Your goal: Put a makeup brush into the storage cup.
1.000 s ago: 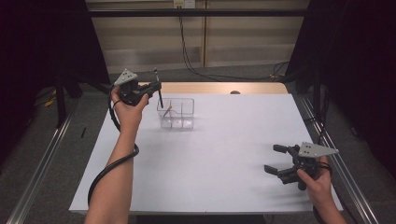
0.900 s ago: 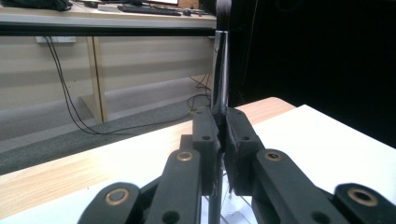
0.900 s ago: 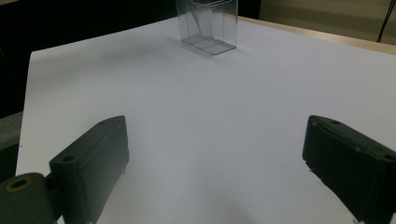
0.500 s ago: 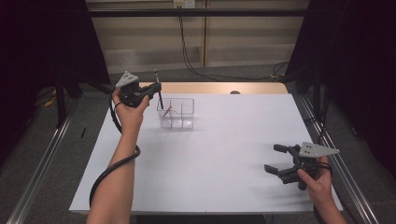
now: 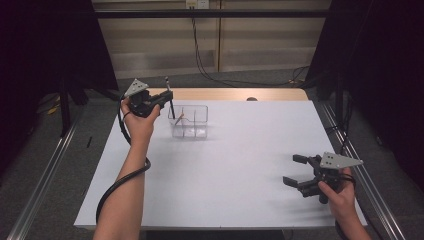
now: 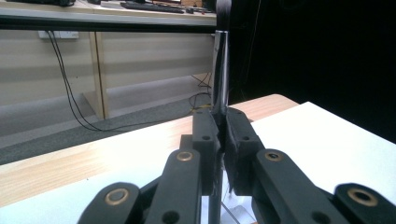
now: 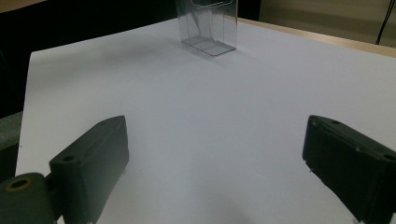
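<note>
Left gripper [image 5: 167, 97] clamped a brush [image 6: 220, 70] upright (possibly makeup) over the clear organizer [image 5: 189, 121]; right gripper [image 5: 296, 171] rested, jaws wide apart

No text, label, brand, number or sign can be read on anything here.

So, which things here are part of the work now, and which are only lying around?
In use:
- left gripper, shut on a brush held upright
- clear divided box, under the brush's lower end

Idle or background:
- right gripper, open, holding nothing
- thin stick in the box
- wall cables
</note>
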